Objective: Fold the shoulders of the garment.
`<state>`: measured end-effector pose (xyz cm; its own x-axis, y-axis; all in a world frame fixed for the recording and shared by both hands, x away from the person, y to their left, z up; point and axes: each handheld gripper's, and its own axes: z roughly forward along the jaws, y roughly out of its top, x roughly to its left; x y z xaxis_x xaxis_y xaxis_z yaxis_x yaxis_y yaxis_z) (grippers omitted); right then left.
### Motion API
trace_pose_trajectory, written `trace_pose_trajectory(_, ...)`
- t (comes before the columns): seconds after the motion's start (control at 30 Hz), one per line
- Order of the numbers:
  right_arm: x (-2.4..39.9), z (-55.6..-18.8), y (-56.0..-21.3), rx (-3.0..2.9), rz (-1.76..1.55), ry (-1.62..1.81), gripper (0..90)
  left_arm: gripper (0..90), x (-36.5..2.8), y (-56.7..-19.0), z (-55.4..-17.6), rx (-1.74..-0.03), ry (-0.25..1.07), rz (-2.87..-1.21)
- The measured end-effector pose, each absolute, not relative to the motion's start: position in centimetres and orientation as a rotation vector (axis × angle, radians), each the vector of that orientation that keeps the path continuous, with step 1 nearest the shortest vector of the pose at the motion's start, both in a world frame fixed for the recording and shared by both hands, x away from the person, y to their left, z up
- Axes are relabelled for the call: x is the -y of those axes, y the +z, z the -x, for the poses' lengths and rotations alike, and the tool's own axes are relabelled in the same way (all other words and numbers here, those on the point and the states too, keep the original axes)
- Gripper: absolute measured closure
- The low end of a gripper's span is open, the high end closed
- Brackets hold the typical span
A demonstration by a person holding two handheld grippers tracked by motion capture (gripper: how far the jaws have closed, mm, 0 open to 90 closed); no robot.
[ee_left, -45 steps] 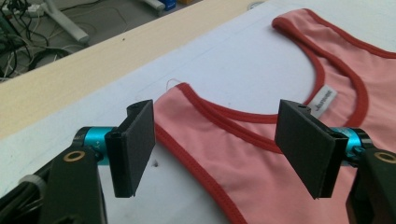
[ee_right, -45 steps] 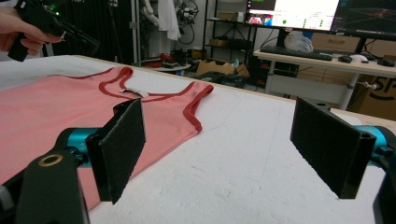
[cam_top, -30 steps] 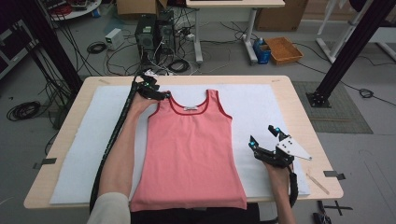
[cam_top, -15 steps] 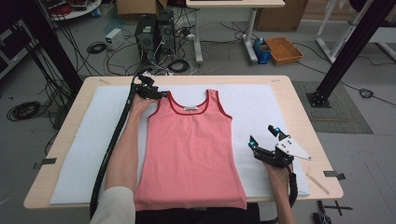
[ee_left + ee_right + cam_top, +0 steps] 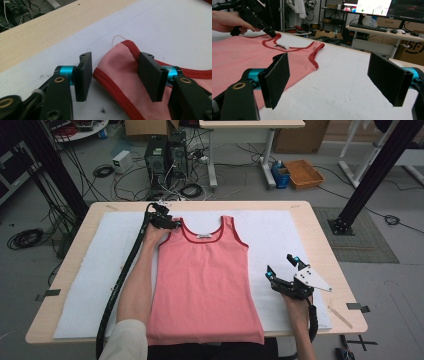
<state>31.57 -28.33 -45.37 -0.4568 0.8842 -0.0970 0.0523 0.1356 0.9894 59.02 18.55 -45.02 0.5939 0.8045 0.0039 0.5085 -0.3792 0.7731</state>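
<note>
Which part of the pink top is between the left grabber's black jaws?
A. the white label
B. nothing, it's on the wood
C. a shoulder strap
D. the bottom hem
C. In the left gripper view, the red-edged shoulder strap of the tank top lies between the jaws of the left gripper, which have just been closing.

The tank top's (image 5: 205, 285) bottom hem runs off the tabletop's (image 5: 320, 235) near edge in the high view. The person's left forearm (image 5: 137, 285) covers its left side seam.
</note>
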Motion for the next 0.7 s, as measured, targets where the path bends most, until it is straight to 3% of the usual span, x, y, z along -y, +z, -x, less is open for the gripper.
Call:
trace_pose_trajectory(0.43,28.25,-31.56,-45.36,-1.666,-0.931,1.398,17.8,80.9,-18.02,-44.97,-58.74,-0.985,0.455,-2.070)
trace_pose_trajectory(0.7,28.31,-31.59,-45.36,-1.663,-0.934,1.403,17.8,82.2,-18.02,-44.59,-58.59,-0.974,0.460,-2.063)
